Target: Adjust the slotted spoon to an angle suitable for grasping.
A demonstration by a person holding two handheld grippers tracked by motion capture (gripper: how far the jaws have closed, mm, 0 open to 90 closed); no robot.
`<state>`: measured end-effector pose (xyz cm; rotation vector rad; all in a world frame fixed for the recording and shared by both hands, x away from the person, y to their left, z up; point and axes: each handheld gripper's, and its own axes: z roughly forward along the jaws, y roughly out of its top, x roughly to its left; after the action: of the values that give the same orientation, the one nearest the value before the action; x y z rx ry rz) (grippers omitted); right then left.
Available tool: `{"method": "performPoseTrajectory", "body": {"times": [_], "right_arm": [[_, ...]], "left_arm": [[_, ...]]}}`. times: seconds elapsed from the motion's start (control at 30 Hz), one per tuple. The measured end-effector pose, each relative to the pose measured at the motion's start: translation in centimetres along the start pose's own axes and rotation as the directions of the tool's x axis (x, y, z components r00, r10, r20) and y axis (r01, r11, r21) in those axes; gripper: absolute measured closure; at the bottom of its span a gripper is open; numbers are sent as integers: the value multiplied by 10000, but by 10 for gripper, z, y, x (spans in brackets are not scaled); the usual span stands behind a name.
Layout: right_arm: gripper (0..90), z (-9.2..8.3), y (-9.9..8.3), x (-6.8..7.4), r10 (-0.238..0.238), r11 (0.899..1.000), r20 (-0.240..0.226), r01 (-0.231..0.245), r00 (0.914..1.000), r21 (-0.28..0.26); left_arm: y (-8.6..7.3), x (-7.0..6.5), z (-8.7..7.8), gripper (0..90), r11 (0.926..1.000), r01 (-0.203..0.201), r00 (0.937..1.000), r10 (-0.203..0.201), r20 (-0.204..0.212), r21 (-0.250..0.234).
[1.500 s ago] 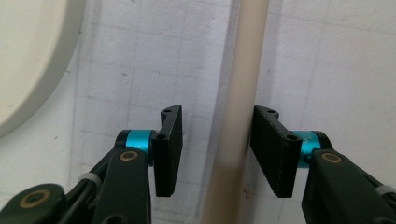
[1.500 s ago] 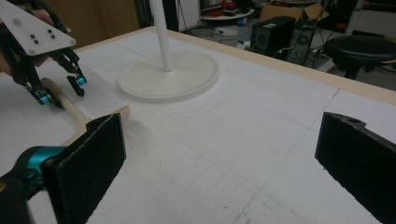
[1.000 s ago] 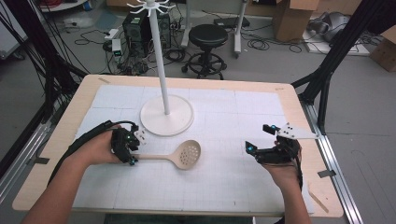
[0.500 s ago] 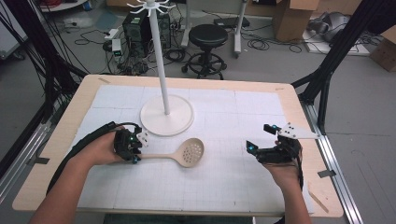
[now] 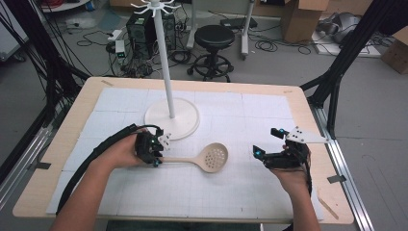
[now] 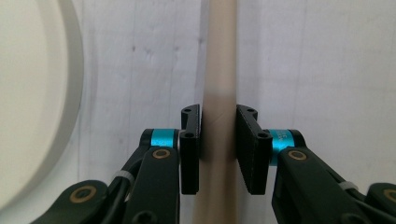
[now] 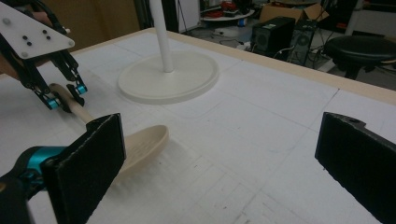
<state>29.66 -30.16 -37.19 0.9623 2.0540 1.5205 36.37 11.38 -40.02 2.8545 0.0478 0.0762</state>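
Note:
A beige slotted spoon [image 5: 215, 157] lies on the white mat, bowl to the right and handle pointing left. My left gripper [image 5: 156, 161] is shut on the handle's end; in the left gripper view both pads [image 6: 247, 144] press the beige handle [image 6: 219, 56] from either side. My right gripper [image 5: 265, 141] rests open near the right side of the mat, its jaws wide apart with nothing between them [image 7: 224, 154]. From the right gripper view, the spoon's bowl [image 7: 144, 142] lies just beyond the left pad, and the left gripper [image 7: 65, 95] holds the handle farther off.
A white hook stand rises from a round base [image 5: 173, 120] just behind the left gripper, its pole [image 5: 163, 57] reaching past the top. The base's rim [image 6: 32, 93] lies close beside the handle. The wooden table edge [image 5: 317, 144] borders the mat. A stool and cables are on the floor beyond.
My left gripper has shifted to the right across the mat, and the spoon has moved right with it. The right gripper has stayed in place.

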Motion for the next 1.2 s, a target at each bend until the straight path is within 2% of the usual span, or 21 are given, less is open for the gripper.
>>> {"method": "performPoseTrajectory", "body": {"times": [0.1, 0.17, 0.2, 0.33, 0.4, 0.43, 0.47, 0.53, 0.57, 0.7, 0.97, 1.2], "right_arm": [[7, 0, 0, 0, -50, 10000, -29, 50, 10000, -23], [7, 0, 0, 0, -22, 10000, -23, 22, 10000, -4], [7, -1, 0, -1, -42, 10000, -24, 42, 10000, -9], [7, -1, 1, -1, -49, 10000, -28, 49, 10000, -32], [7, -2, 1, -1, -119, 9999, -24, 119, 9999, -65], [7, -2, 2, -1, -108, 9999, -35, 108, 9999, -81], [7, -2, 2, -1, -111, 9999, -40, 111, 9999, -80], [7, -2, 2, -1, -113, 9999, -42, 113, 9999, -69], [7, -2, 2, -1, -97, 9999, -59, 97, 9999, -70], [7, -3, 2, -2, -76, 9999, -52, 75, 10000, -118], [7, -5, 2, -4, -23, 9998, -39, 22, 10000, -176], [7, -4, 2, -4, -41, 9998, -30, 40, 10000, -175]], "left_arm": [[9, 0, 3, 725, 9999, -100, 9999, 101, 72, -63], [20, 1, 5, 725, 9996, -223, 9997, 225, 127, -143], [30, 1, 7, 725, 9992, -312, 9994, 316, 162, -267], [50, 4, 12, 725, 9975, -427, 9983, 448, 361, -572], [60, 5, 17, 725, 9979, -509, 9980, 523, 356, -411], [60, 5, 17, 725, 9979, -509, 9980, 523, 356, -411], [68, 6, 22, 725, 9981, -510, 9975, 527, 468, -359], [73, 6, 24, 725, 9979, -525, 9974, 543, 464, -391], [83, 7, 27, 725, 9972, -583, 9968, 607, 522, -475], [101, 6, 32, 725, 9961, -699, 9958, 729, 557, -530], [128, 7, 40, 724, 9942, -845, 9946, 882, 551, -663], [143, 7, 47, 724, 9926, -982, 9930, 1025, 585, -713]]}}
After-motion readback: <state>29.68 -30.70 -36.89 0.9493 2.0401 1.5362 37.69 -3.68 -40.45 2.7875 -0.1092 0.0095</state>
